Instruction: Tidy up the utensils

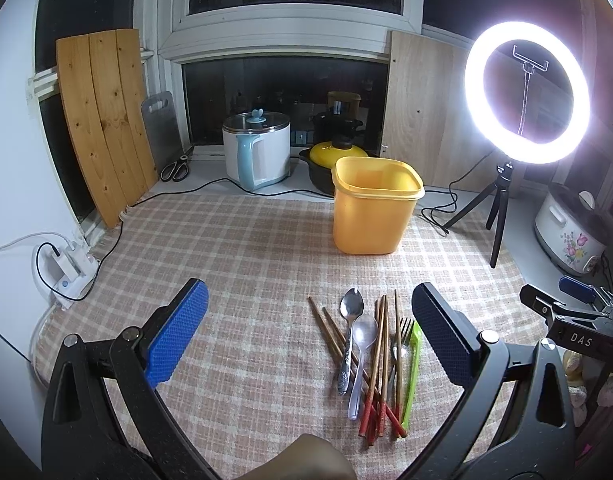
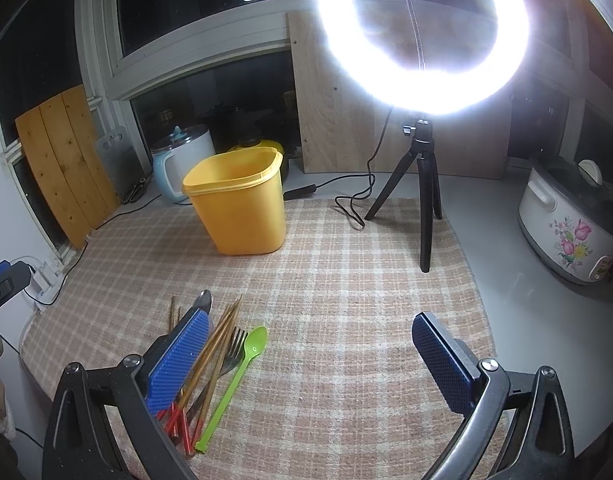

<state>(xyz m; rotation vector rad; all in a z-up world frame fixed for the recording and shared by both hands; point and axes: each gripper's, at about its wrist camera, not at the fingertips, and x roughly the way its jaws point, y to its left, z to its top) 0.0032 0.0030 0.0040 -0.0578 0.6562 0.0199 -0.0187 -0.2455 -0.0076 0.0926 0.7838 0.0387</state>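
A pile of utensils lies on the checked mat (image 1: 234,264): a metal spoon (image 1: 348,320), a clear plastic spoon (image 1: 362,344), a metal fork (image 1: 400,336), a green plastic spoon (image 1: 412,372) and several wooden chopsticks (image 1: 382,364) with red ends. An empty yellow tub (image 1: 372,208) stands upright beyond them. My left gripper (image 1: 310,324) is open, above the mat, with the pile just inside its right finger. My right gripper (image 2: 310,356) is open and empty; its left finger hides part of the pile. The green spoon (image 2: 242,372), fork (image 2: 234,346), chopsticks (image 2: 214,356) and tub (image 2: 238,204) show there too.
A ring light on a black tripod (image 1: 502,196) stands at the mat's right with its cable (image 1: 442,204). A white kettle (image 1: 258,152), yellow-lidded pot (image 1: 336,152), wooden board (image 1: 102,120), scissors (image 1: 176,168), power strip (image 1: 70,268) and flowered rice cooker (image 2: 566,224) ring the mat.
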